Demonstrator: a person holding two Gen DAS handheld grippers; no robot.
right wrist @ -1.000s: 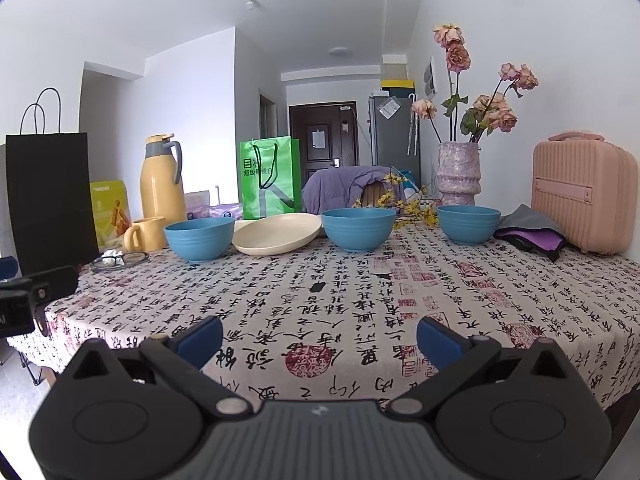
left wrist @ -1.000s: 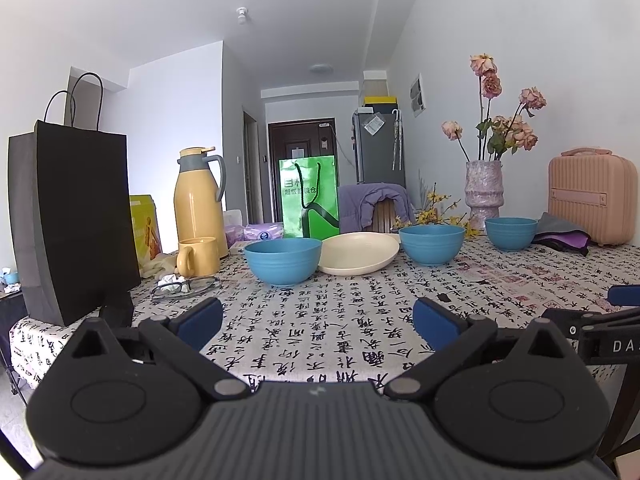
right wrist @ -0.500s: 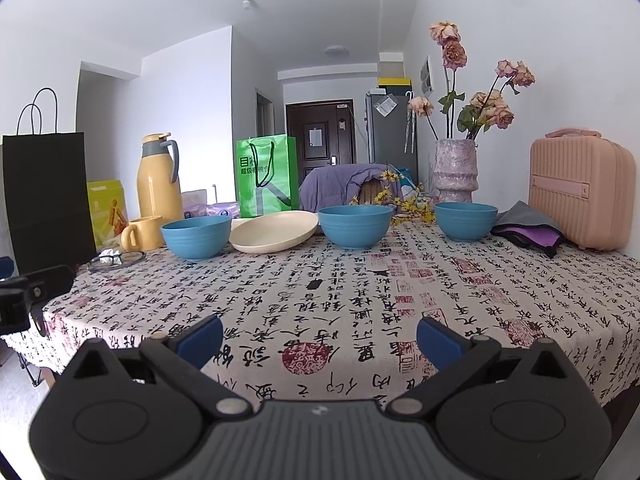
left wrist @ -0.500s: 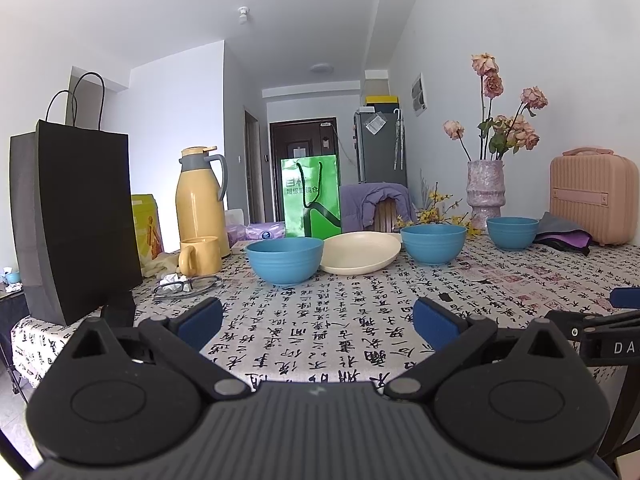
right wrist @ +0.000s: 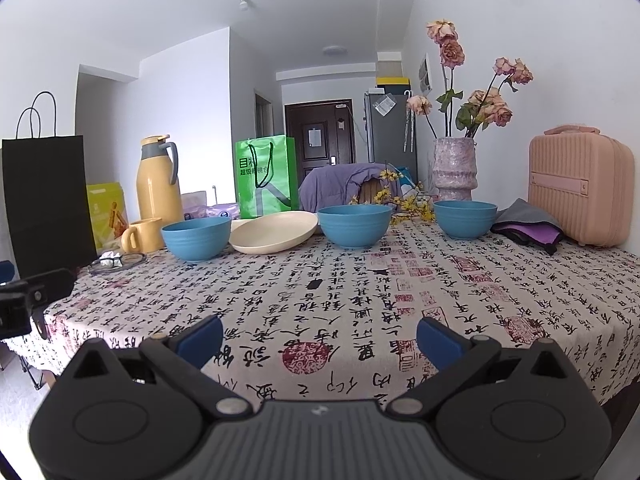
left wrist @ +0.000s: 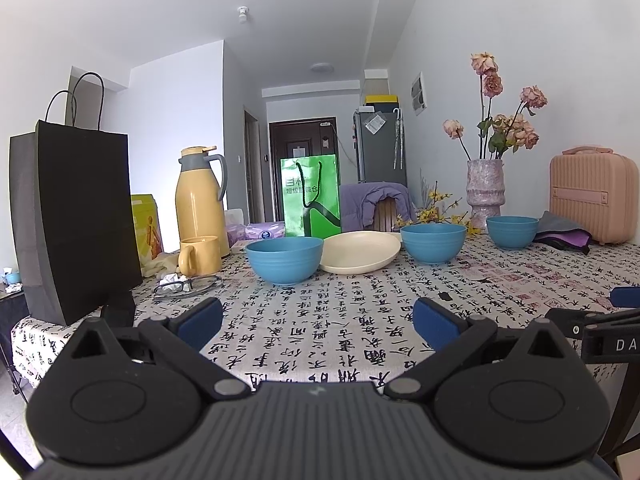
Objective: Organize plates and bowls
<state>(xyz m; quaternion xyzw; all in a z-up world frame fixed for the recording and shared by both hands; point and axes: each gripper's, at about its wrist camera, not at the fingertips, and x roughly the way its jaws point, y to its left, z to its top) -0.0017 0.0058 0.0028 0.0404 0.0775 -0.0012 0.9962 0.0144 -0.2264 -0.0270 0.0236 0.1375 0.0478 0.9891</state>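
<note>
Three blue bowls stand in a row across the far half of the table: a left bowl (left wrist: 285,259) (right wrist: 196,238), a middle bowl (left wrist: 433,242) (right wrist: 354,225) and a right bowl (left wrist: 512,231) (right wrist: 465,218). A cream plate (left wrist: 361,256) (right wrist: 274,231) lies between the left and middle bowls. My left gripper (left wrist: 318,322) is open at the near left edge, well short of the bowls. My right gripper (right wrist: 320,338) is open above the near edge, nothing between its fingers.
A black paper bag (left wrist: 76,220), yellow thermos (left wrist: 200,200), yellow mug (left wrist: 199,256) and glasses (left wrist: 188,286) crowd the left side. A green bag (left wrist: 311,196), a vase of flowers (right wrist: 455,168), a pink case (right wrist: 580,190) and folded cloth (right wrist: 528,222) sit at the back and right.
Both grippers have edged slightly forward and up over the table's near edge; their jaws stay open. The bowls and plate have not moved.
</note>
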